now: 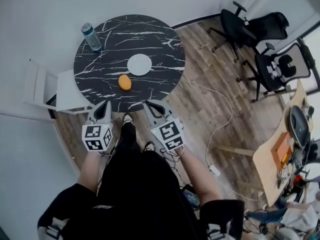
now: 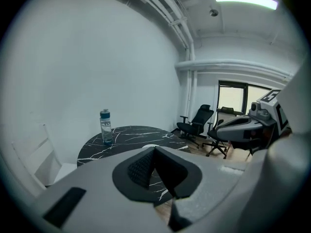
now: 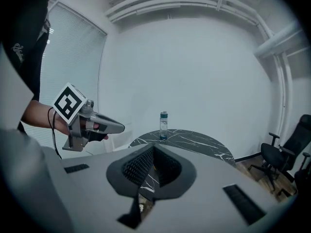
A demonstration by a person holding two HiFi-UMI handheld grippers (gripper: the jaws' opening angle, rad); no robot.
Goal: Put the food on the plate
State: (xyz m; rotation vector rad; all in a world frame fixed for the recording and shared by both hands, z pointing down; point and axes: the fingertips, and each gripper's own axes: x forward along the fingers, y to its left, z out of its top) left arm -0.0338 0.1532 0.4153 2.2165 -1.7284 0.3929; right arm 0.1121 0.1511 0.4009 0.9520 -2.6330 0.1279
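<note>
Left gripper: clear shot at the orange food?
Probably yes: the left gripper hangs at the near edge of the round black marble table, nothing between it and the orange oval food.

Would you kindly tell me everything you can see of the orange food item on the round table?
The orange food is a small, smooth-looking oval, plain orange-yellow and whole. It is too small to tell what kind of food it is. It lies on the black, white-veined table, towards the edge nearest the person. It sits just in front and slightly left of the white plate, apart from it. Only the table top touches it.
</note>
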